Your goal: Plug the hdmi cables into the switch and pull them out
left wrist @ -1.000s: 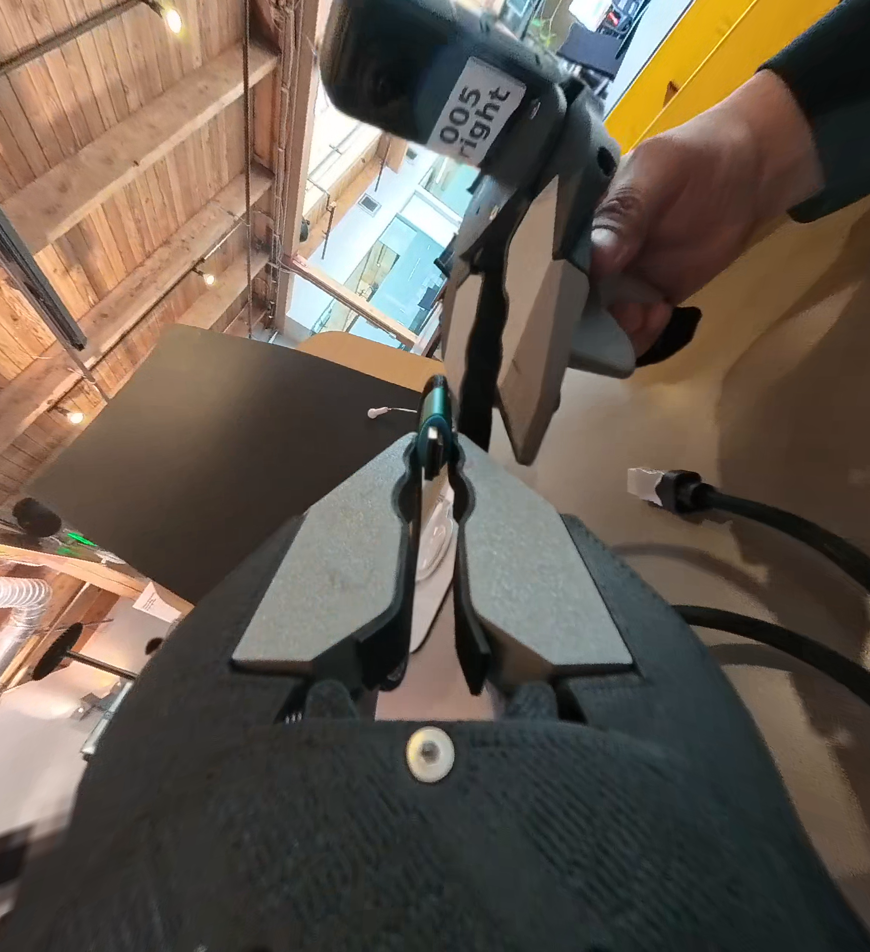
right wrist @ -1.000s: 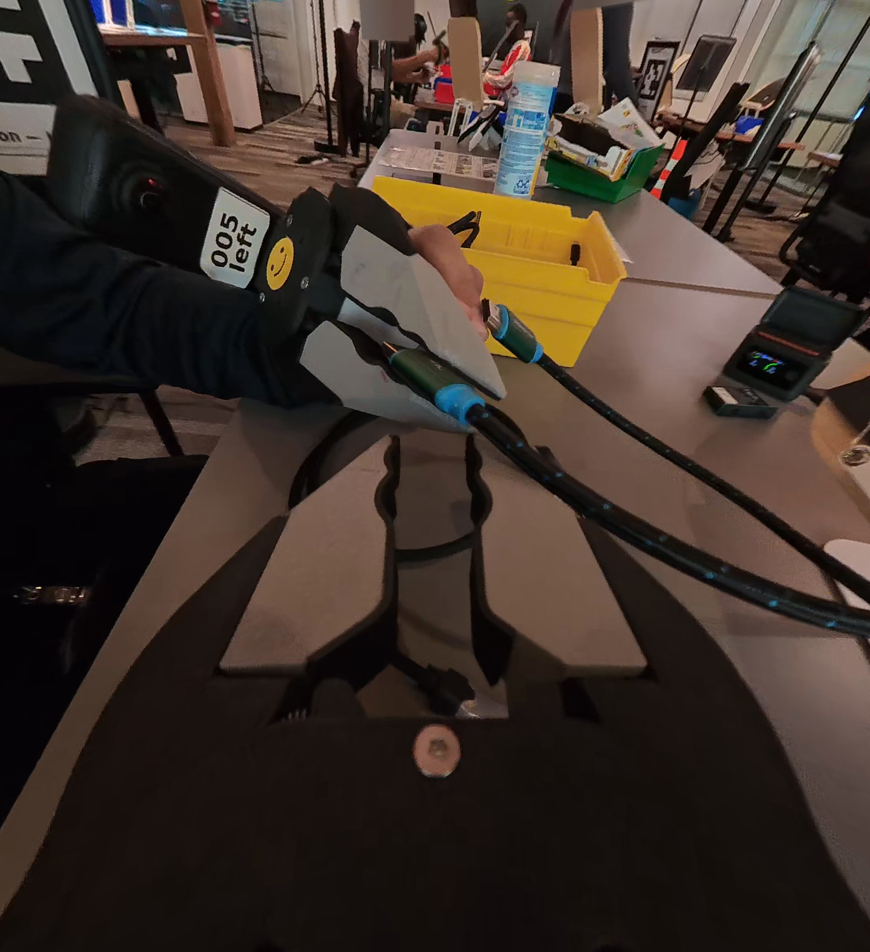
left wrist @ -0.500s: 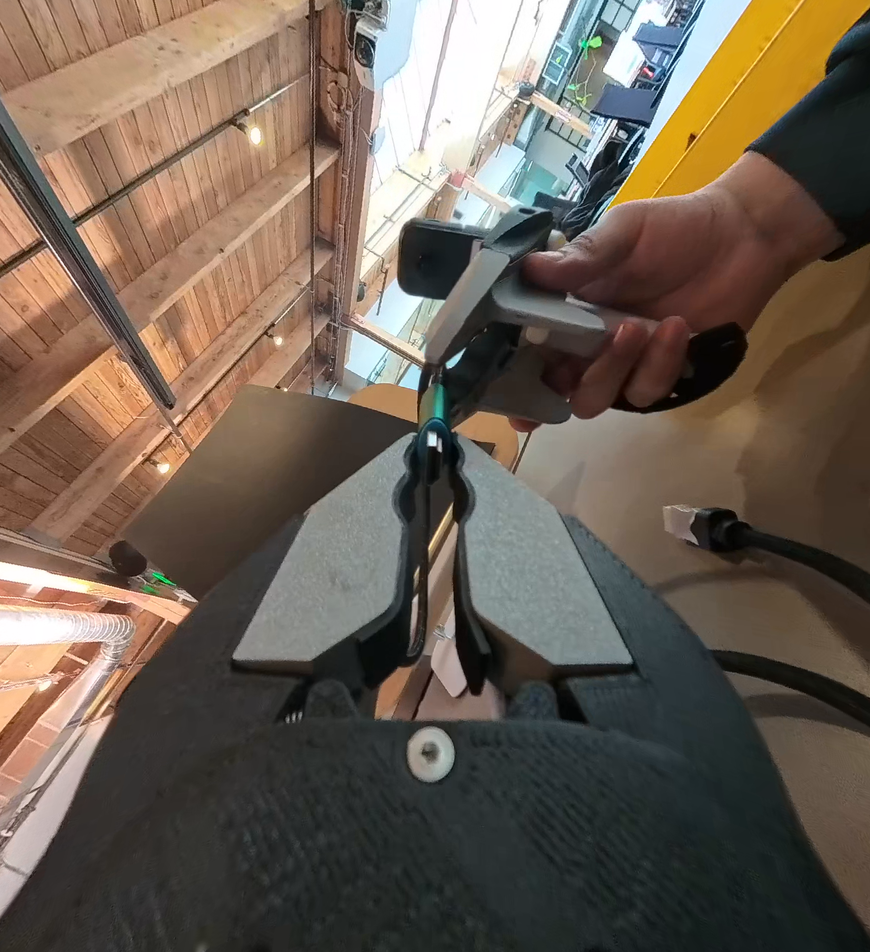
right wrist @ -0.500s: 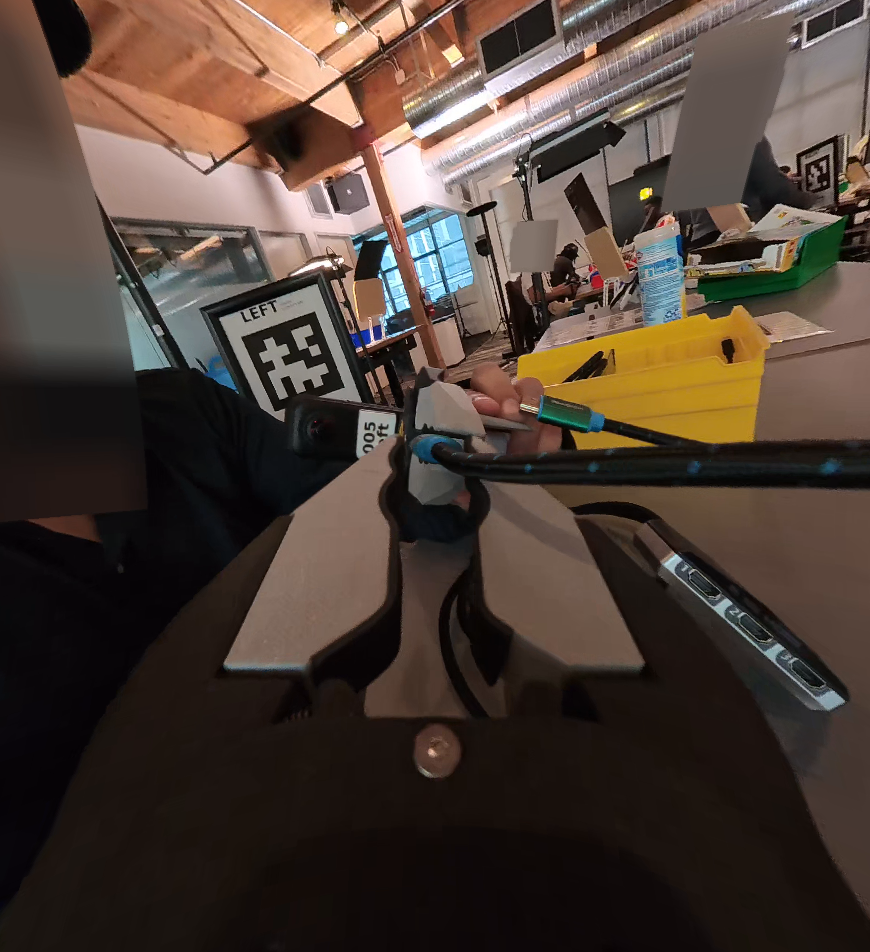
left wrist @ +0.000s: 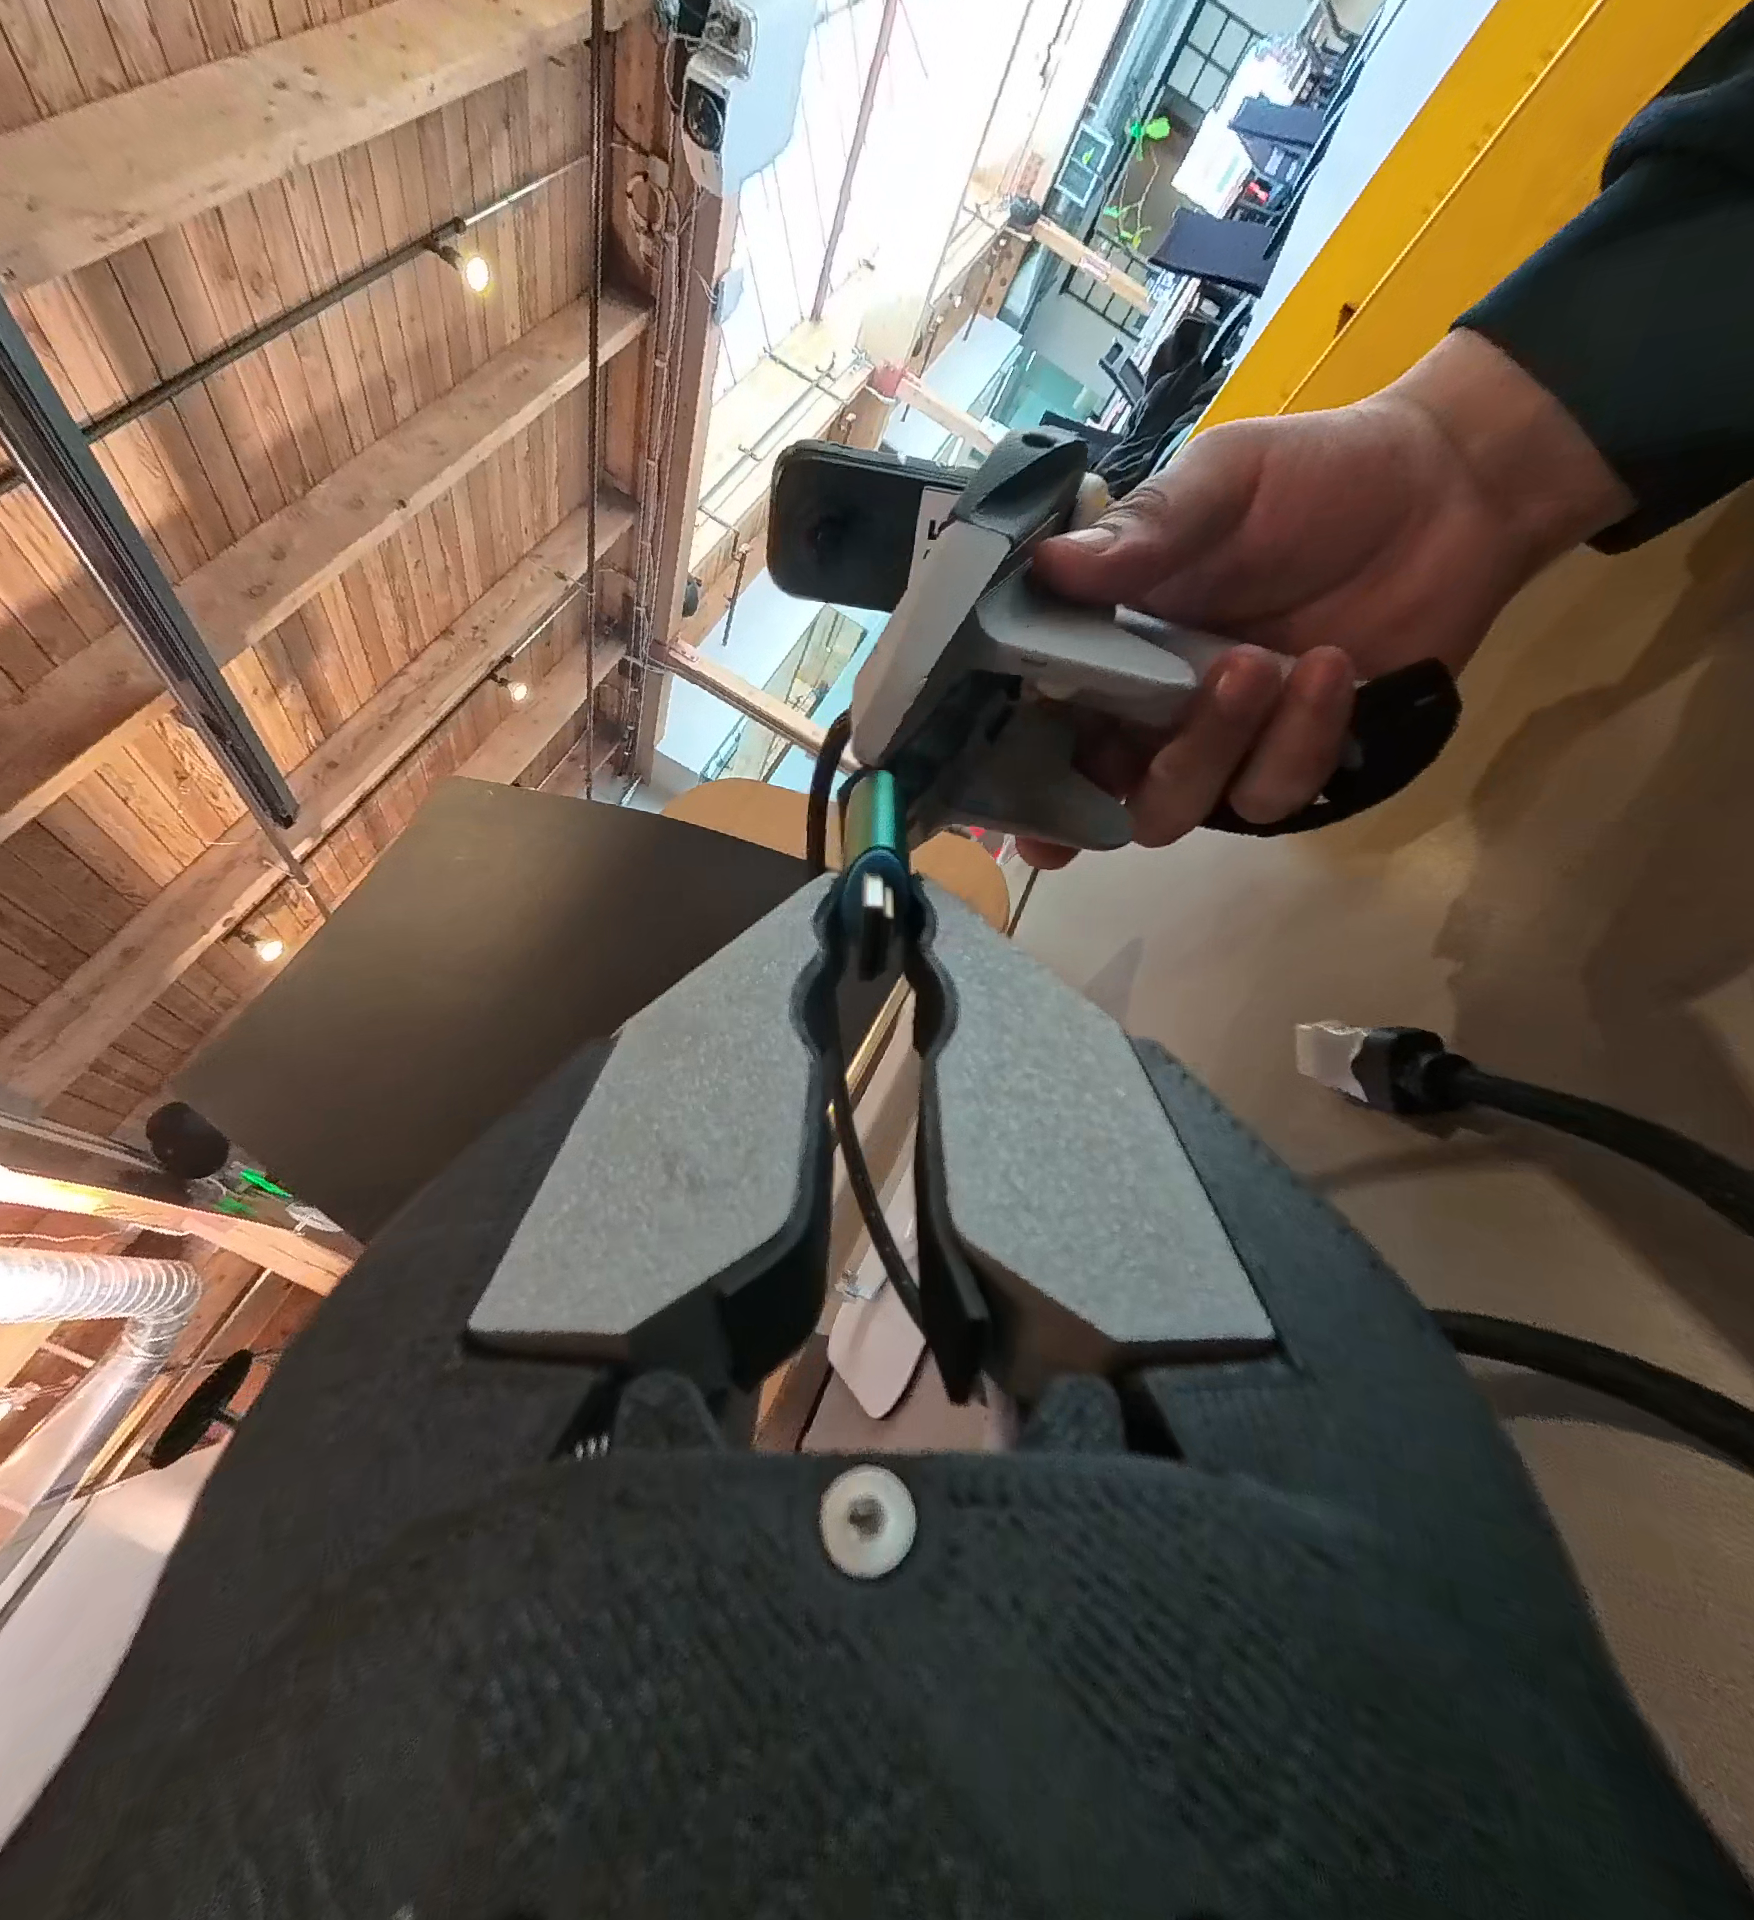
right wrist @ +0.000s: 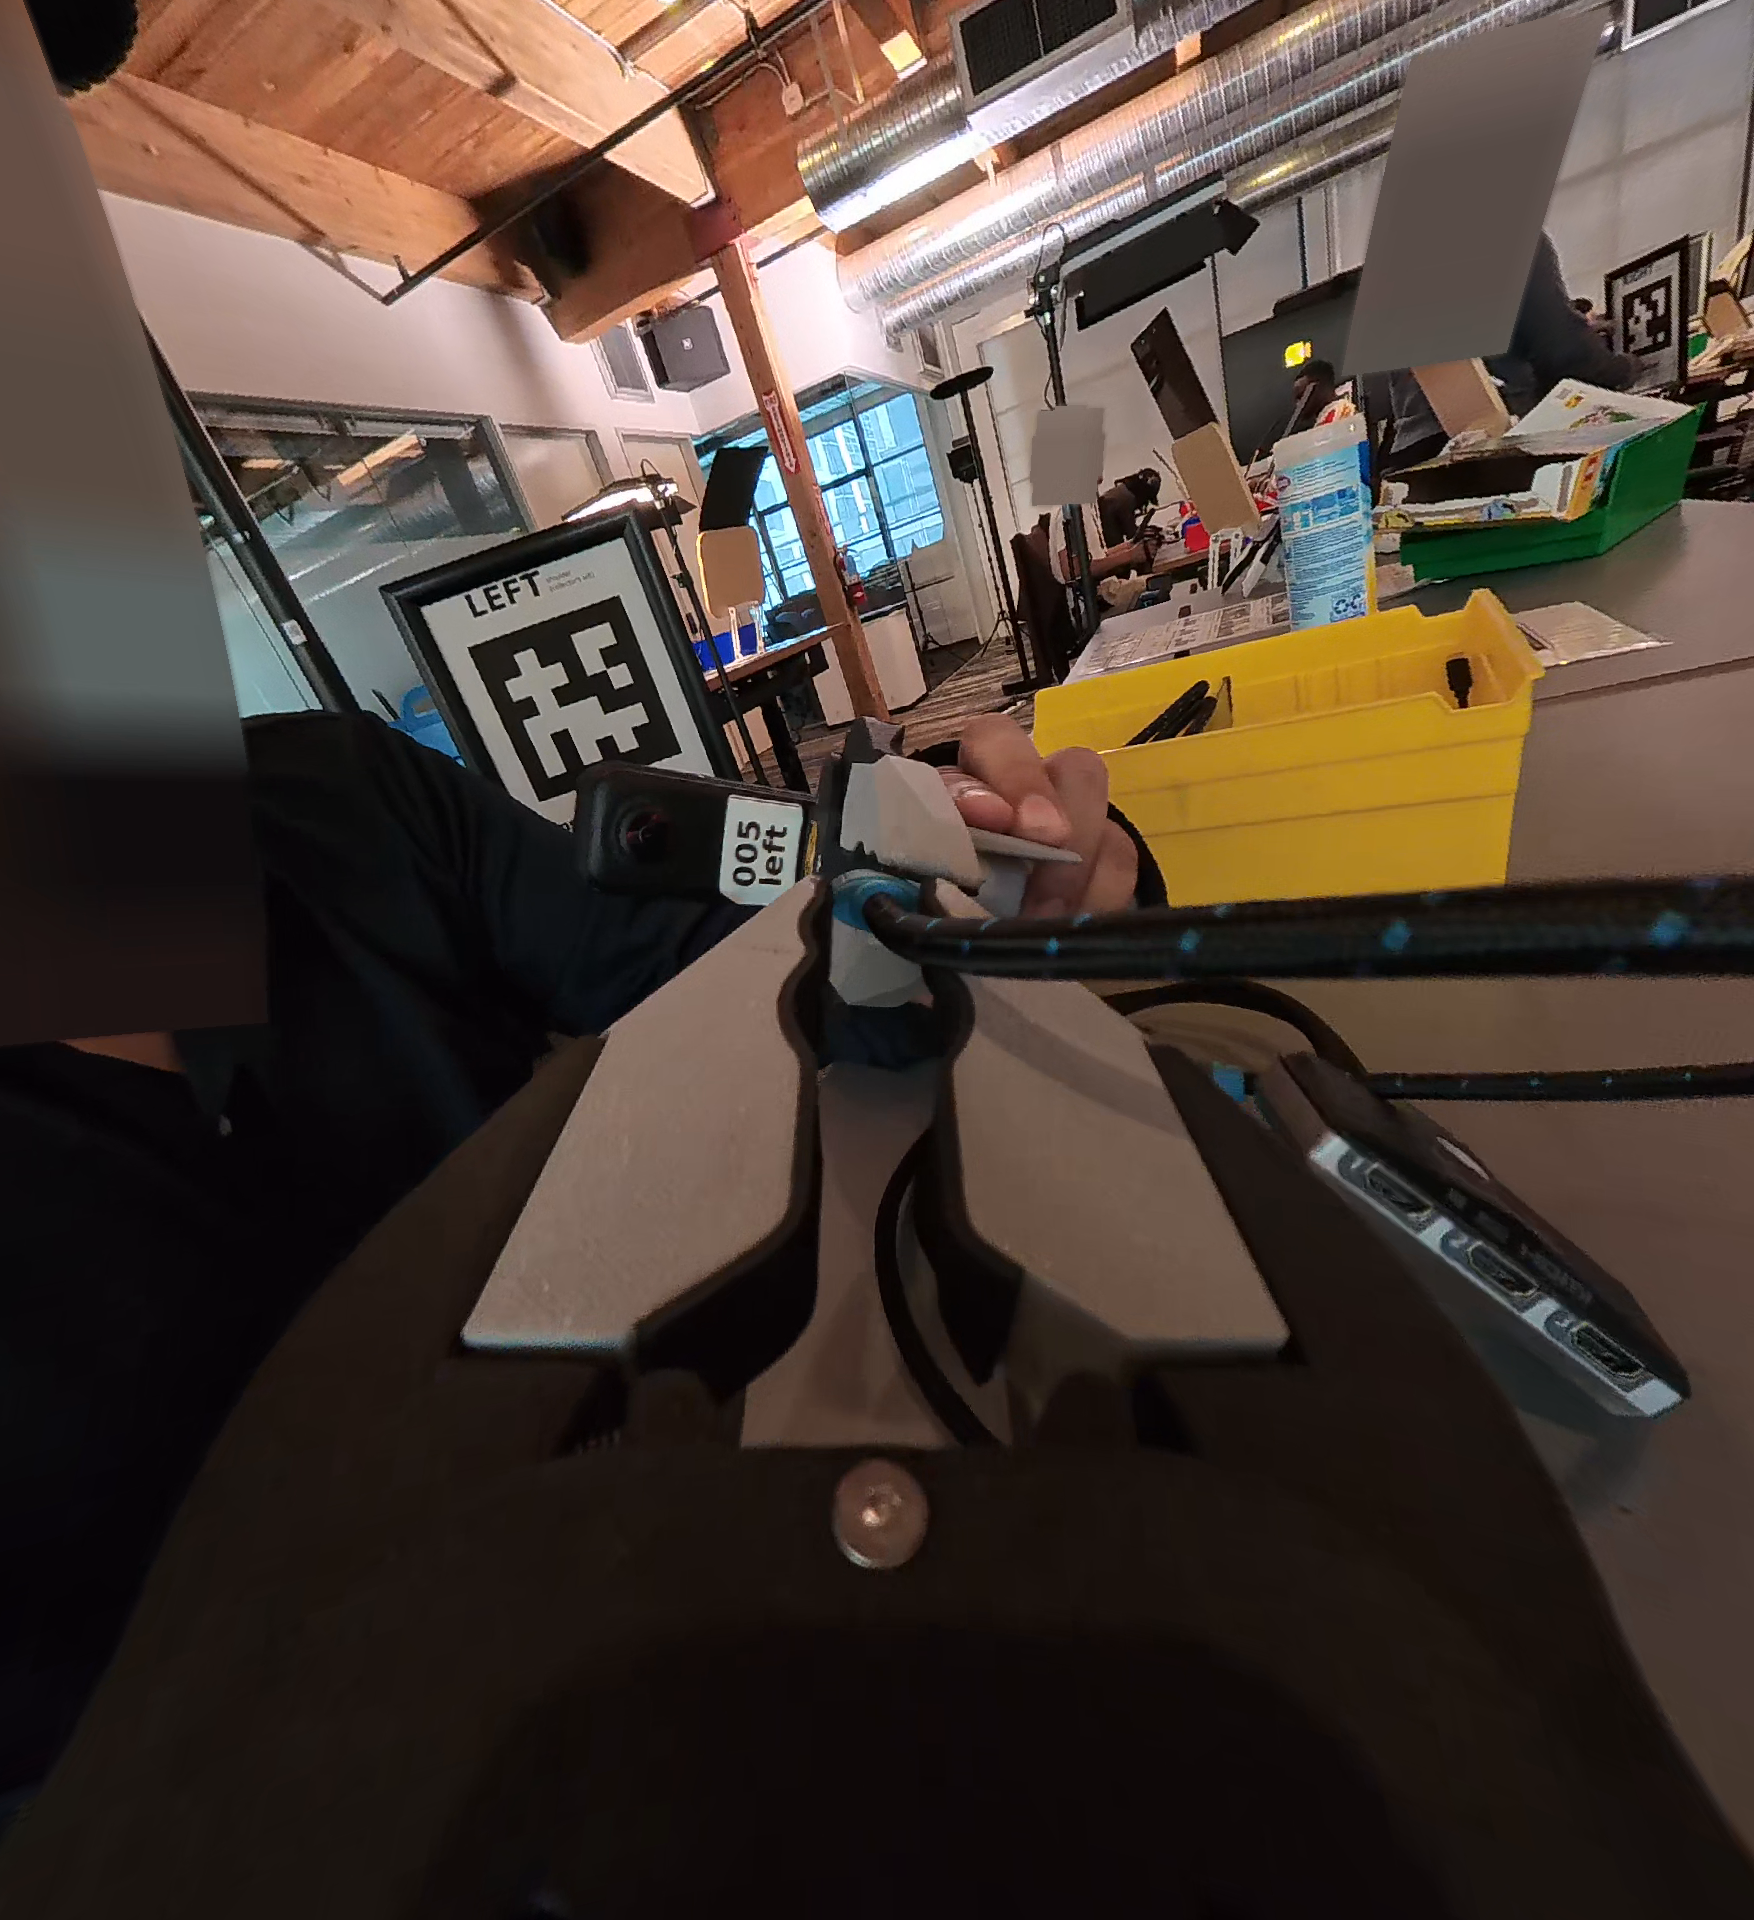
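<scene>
My left gripper (left wrist: 871, 920) is shut on the metal tip end of a green HDMI plug (left wrist: 873, 826) and holds it up in the air. It also shows in the right wrist view (right wrist: 888, 821), held by a hand. My right gripper (right wrist: 878, 935) faces it, jaws a little apart on either side of the plug's blue boot (right wrist: 857, 902). It also shows in the left wrist view (left wrist: 940, 727). The black braided cable (right wrist: 1372, 935) runs off to the right. The HDMI switch (right wrist: 1475, 1247) lies on the table right of my right gripper, ports facing me.
A yellow bin (right wrist: 1320, 769) stands on the grey table (right wrist: 1683, 748) behind the cable. A thinner braided cable (right wrist: 1579, 1081) leads to the switch's back. Another black cable with a capped plug (left wrist: 1372, 1070) lies on the table. A green bin (right wrist: 1559, 509) and a white tub (right wrist: 1320, 520) stand far back. The grippers are tip to tip, or close to it.
My right gripper swung up from looking down at the table and closed in on the plug's cable end. My left gripper kept hold of the green plug.
</scene>
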### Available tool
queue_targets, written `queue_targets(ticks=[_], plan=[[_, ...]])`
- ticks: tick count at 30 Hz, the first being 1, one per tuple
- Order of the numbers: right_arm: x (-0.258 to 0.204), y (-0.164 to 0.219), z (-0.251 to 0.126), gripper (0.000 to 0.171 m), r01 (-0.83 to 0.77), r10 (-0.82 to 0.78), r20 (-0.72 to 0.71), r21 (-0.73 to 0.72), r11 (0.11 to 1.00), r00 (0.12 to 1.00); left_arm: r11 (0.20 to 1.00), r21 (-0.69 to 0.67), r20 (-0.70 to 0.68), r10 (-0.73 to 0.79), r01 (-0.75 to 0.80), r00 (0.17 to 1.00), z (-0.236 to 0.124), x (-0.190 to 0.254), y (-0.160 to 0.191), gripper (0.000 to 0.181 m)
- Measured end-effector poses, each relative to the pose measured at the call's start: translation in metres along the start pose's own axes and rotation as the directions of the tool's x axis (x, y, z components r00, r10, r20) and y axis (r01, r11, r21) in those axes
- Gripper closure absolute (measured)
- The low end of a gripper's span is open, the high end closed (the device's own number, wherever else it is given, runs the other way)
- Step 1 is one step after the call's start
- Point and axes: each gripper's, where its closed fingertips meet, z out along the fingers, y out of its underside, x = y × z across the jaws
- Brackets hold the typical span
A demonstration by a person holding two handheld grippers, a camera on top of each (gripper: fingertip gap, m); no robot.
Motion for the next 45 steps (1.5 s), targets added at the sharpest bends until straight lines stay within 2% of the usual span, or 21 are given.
queue_targets(ticks=[11,16,22,24,25,29,35,40,45], plan=[[-0.002,0.001,0.001,0.15,-0.005,0.006,0.01,-0.019,1.0,1.0,1.0,0.006,0.005,0.022,-0.022,1.0,0.0,0.0,-0.001,0.173],[0.0,0.002,0.001,0.155,0.013,-0.013,-0.007,-0.025,1.0,1.0,1.0,0.01,-0.003,0.006,-0.006,1.0,-0.001,0.0,-0.002,0.174],[0.001,0.001,0.001,0.149,0.012,-0.012,-0.017,-0.023,1.0,1.0,0.999,-0.013,0.023,0.048,-0.047,0.999,0.001,-0.001,0.001,0.174],[0.003,0.001,0.001,0.146,0.025,-0.026,-0.043,-0.029,0.999,0.999,0.996,-0.042,0.032,0.076,-0.074,0.997,0.001,-0.002,0.007,0.174],[0.006,0.002,0.001,0.154,0.045,-0.048,-0.074,-0.04,0.998,0.996,0.995,-0.06,0.032,0.086,-0.084,0.996,0.002,-0.001,0.009,0.174],[0.017,0.003,-0.002,0.155,0.12,-0.133,-0.175,-0.086,0.989,0.976,0.986,-0.145,0.045,0.084,-0.077,0.995,0.006,-0.001,0.023,0.174],[0.027,-0.001,-0.01,0.157,0.13,-0.149,-0.255,-0.092,0.987,0.955,0.979,-0.14,0.112,0.164,-0.148,0.98,0.006,-0.003,0.022,0.169],[0.024,-0.004,-0.01,0.158,0.147,-0.168,-0.261,-0.096,0.984,0.951,0.977,-0.148,0.078,0.163,-0.151,0.983,0.005,-0.003,0.02,0.171],[0.029,0.0,-0.013,0.149,0.095,-0.121,-0.268,-0.108,0.99,0.956,0.967,-0.146,0.078,0.221,-0.208,0.972,0.005,-0.002,0.019,0.171]])
